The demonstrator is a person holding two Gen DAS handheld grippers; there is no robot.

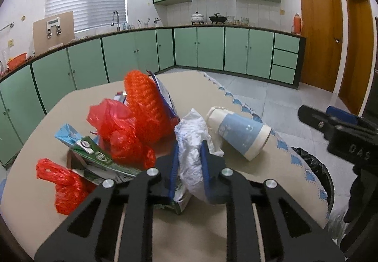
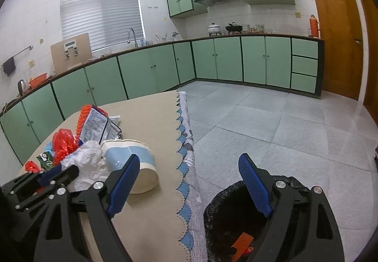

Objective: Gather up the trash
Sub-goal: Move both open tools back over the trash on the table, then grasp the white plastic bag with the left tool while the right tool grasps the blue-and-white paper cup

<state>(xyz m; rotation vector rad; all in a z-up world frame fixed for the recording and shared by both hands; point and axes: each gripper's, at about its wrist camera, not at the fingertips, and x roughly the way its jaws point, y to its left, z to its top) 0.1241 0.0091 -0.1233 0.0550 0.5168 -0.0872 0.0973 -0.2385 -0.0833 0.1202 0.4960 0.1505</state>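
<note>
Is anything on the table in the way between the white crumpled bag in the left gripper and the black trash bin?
Yes: the tipped paper cup lies on the table between the white crumpled bag and the black trash bin, which stands below the table's edge.

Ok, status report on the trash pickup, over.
Left gripper shut on white crumpled bag. Right gripper open, empty, above black-lined bin. Paper cup lies beside the bag, not blocking.
</note>
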